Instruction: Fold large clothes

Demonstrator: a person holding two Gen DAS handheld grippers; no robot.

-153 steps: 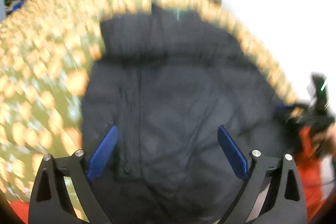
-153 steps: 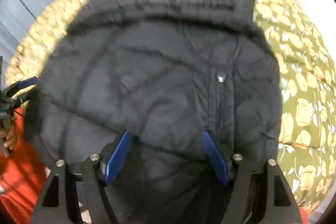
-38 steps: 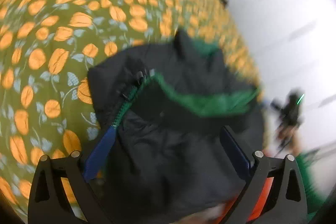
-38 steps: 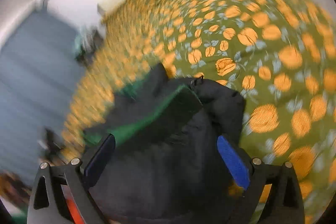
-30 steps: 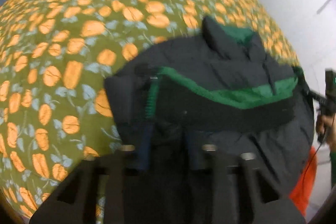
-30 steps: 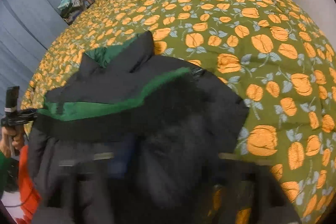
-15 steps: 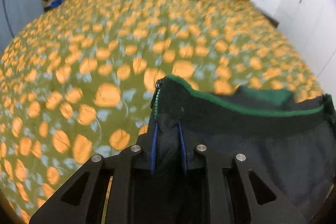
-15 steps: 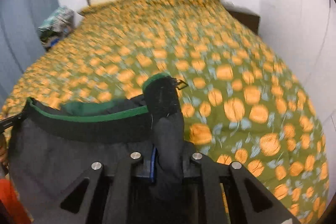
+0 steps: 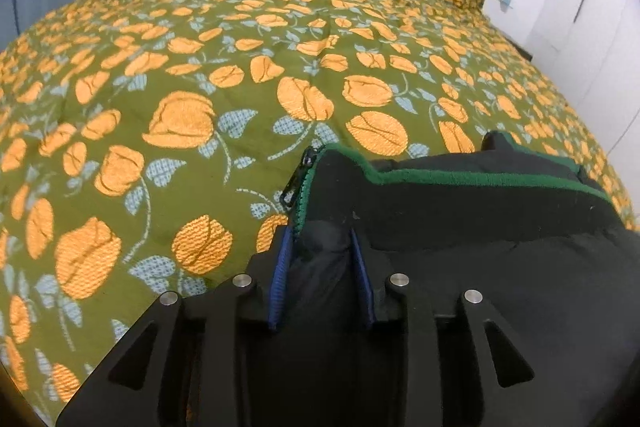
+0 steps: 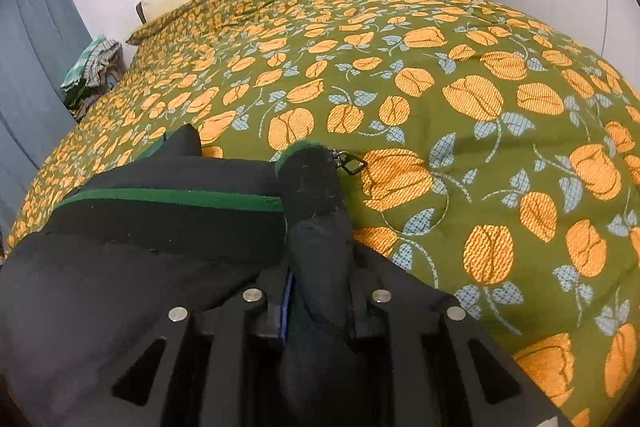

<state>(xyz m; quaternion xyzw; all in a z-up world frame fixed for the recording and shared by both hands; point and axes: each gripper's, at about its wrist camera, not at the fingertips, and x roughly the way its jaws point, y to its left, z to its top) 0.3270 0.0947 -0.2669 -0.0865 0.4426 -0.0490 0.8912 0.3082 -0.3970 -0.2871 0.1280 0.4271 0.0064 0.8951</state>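
Both the left gripper and right gripper pinch corners of the black padded jacket with green trim, the left's fingers just loosening; it lies doubled on the floral bedspread, further folds probably remaining.

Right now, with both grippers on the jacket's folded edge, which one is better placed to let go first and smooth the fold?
Probably the left gripper: its jaws have just been opening around the black jacket. The right gripper pinches a thicker bunched corner.

Left gripper and right gripper were matte black, with triangular cut-outs, silver screw heads and blue finger pads.
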